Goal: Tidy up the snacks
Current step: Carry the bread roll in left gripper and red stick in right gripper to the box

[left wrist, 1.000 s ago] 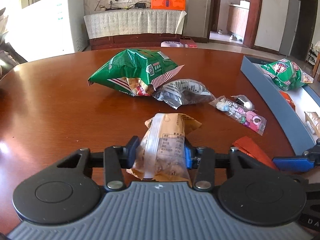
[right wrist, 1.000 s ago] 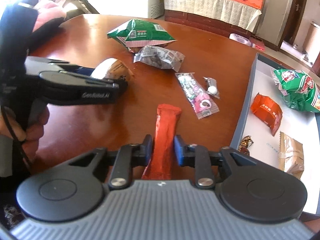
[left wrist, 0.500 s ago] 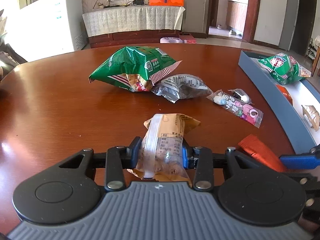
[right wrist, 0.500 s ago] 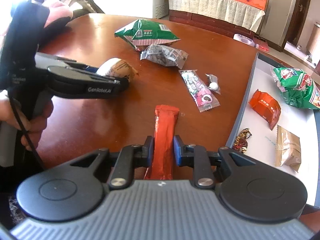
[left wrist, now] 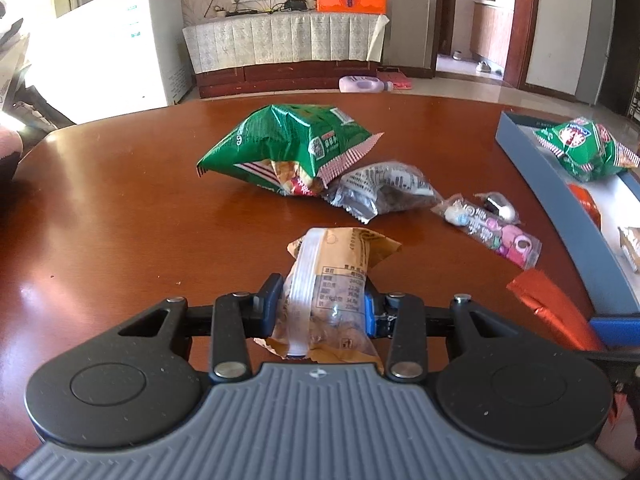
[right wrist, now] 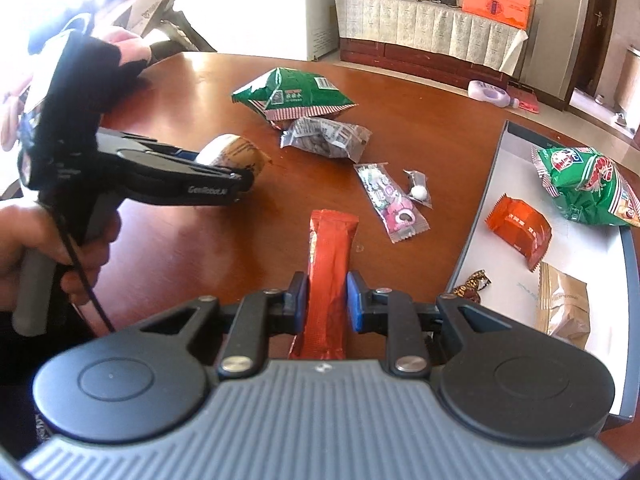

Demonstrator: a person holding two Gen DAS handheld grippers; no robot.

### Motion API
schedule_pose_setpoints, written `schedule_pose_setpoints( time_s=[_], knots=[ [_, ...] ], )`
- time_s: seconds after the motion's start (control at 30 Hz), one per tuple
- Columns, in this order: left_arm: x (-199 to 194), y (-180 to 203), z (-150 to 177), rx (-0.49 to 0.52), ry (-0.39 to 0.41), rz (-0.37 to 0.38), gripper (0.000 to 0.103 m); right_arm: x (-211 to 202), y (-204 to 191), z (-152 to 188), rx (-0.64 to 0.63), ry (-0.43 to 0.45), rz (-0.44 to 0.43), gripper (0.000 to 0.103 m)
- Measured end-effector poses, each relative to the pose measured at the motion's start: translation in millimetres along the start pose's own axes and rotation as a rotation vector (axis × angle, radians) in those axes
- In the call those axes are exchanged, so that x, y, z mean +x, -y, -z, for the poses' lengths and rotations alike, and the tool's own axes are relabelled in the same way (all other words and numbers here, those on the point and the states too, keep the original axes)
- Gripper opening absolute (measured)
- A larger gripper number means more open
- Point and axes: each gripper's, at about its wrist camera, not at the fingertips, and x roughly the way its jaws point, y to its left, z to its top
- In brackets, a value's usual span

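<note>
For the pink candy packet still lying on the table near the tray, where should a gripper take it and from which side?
Grip the pink candy packet across its narrow width near the middle, coming from above. It lies flat and long on the table, so only its two long edges offer a span the fingers can close on. The small clear wrapper with a white ball sits close on the tray side, so stay toward the nearer half.

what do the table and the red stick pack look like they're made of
Table: looks like reddish-brown wood with a glossy lacquer; window glare reflects off it, though it could be veneer. Red stick pack: seems a thin, shiny metallised plastic film, going by its creases and crimped end.
</note>
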Motion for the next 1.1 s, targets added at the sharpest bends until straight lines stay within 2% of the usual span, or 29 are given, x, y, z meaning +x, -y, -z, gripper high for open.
schedule_pose_setpoints(
  time_s=[0.33,0.8,1.1],
  knots=[
    [-7,25,-5,0.029,0.022,0.019,0.044,-11,5,-2,-0.009,0.033,0.025,0.025],
    [-15,66,-10,0.081,0.024,0.059,0.044,-32,27,2,0.05,0.073,0.039,0.025],
    [-29,84,-37,0.14,0.075,0.075,0.044,-45,36,4,0.069,0.112,0.041,0.025]
  ],
)
